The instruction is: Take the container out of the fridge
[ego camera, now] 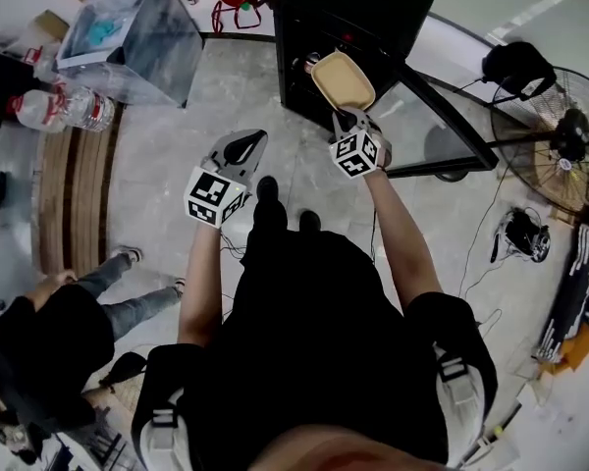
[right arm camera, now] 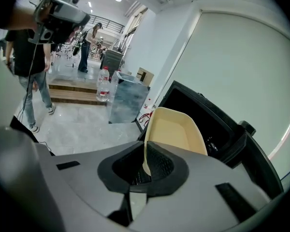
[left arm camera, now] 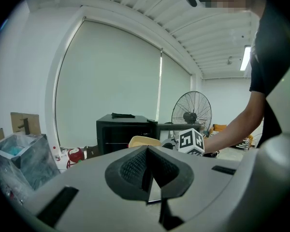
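floor (ego camera: 167, 135) grey tile | fridge (ego camera: 358, 13) black, door open | R gripper (ego camera: 351, 119) clamped on container (ego camera: 344, 79) rim | L gripper (ego camera: 247, 145) jaws together

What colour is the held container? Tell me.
The container is cream, clearest in the right gripper view.

Head view looks steeply down over the person (ego camera: 314, 341); left and right gripper views look forward along their jaws; all three share the fridge (ego camera: 363, 13).
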The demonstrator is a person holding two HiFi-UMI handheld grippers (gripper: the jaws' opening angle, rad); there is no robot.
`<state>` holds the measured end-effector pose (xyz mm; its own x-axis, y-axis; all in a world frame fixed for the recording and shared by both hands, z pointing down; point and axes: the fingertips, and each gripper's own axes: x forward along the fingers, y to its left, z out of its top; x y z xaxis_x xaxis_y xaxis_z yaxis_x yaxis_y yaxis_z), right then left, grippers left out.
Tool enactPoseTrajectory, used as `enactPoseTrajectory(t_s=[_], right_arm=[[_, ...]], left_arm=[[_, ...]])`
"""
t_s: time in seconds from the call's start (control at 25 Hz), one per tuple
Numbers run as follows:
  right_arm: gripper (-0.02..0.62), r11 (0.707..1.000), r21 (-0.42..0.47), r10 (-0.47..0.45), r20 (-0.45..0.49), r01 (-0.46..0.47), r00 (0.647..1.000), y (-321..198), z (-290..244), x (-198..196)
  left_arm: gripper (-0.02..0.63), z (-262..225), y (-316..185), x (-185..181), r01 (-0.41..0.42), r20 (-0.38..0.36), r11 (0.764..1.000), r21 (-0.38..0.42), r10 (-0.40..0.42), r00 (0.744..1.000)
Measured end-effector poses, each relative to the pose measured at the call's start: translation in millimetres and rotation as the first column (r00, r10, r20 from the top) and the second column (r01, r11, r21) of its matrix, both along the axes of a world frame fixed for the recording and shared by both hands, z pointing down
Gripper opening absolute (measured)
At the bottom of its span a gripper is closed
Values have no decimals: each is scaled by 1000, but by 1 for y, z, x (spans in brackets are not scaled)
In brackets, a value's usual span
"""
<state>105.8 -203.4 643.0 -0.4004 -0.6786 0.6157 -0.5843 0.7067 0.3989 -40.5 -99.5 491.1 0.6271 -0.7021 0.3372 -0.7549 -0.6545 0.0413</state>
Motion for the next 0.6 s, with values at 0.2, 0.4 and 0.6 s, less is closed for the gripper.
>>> enactPoseTrajectory(t_s=[0.2,0.4,0.6], right_arm=[[15,1000,5,-20,-2,20,1000,16,-2,7],[15,999,13,-40,-7,41,999,31,-2,18],[15,998,18,-57,-7,57,998,45,-3,23]], left_arm=[[17,0,16,11,10,4,1000,1,-10,1000],[17,-2,34,24,24,6,1000,13,-24,1000],[17,-1,49,29,44,5,999,13,-44,999]])
